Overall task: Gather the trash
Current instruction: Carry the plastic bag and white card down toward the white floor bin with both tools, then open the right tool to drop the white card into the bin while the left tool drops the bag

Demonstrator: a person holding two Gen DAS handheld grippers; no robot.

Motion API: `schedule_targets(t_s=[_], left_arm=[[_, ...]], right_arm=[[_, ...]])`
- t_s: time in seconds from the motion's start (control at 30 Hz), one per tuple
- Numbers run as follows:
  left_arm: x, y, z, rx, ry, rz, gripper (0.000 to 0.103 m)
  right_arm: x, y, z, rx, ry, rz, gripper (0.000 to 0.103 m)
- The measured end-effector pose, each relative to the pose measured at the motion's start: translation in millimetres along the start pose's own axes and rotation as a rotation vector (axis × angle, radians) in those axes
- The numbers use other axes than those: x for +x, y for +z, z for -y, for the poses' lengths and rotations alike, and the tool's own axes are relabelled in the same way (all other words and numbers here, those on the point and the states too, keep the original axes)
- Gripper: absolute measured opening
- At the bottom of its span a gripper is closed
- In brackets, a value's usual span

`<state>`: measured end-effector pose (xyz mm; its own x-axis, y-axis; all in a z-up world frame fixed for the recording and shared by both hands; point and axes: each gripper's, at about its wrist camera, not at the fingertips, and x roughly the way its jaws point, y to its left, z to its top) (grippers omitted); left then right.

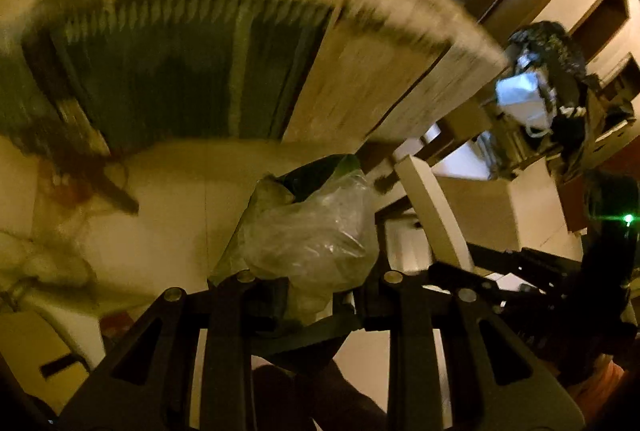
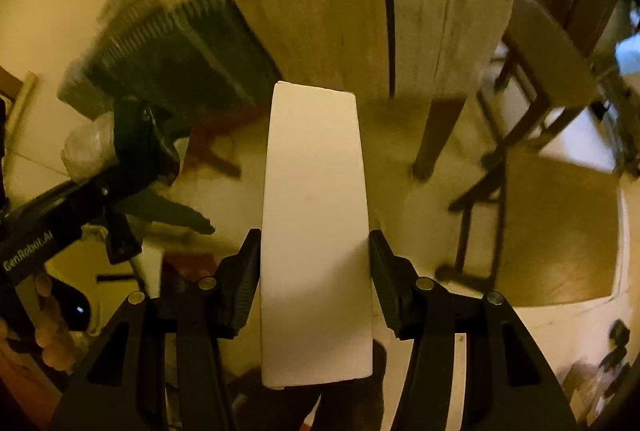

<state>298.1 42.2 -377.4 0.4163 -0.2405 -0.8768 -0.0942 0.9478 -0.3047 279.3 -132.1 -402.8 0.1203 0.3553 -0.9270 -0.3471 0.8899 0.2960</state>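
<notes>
With left gripper (image 1: 320, 295) clamping a bag (image 1: 316, 231) and right gripper (image 2: 314, 263) a box (image 2: 314, 223), pickup looks done; binning remains.

white box (image 2: 315, 231): matt, smooth card or paper | plastic bag (image 1: 316, 231): thin, clear, crinkled, glossy film | left gripper (image 1: 316, 305) and right gripper (image 2: 315, 271): matt black plastic, ribbed pads, shiny metal pins | floor (image 2: 440, 223): pale, smooth | chair (image 2: 540, 43): dark wood legs
</notes>
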Motion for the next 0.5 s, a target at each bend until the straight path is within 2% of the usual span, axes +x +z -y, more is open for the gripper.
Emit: schedule_targets(t_s=[0.33,0.5], left_arm=[[134.6,-60.7,-59.5,-0.052,0.011,-0.124,0.026],[187.6,-71.7,-80.9,-0.083,-0.006,-0.145,0.026]], right_arm=[[153.3,-18.2,38.5,-0.040,-0.063,-0.122,0.049],[204.6,-20.5,48.9,-0.057,-0.027,-0.142,0.049]])
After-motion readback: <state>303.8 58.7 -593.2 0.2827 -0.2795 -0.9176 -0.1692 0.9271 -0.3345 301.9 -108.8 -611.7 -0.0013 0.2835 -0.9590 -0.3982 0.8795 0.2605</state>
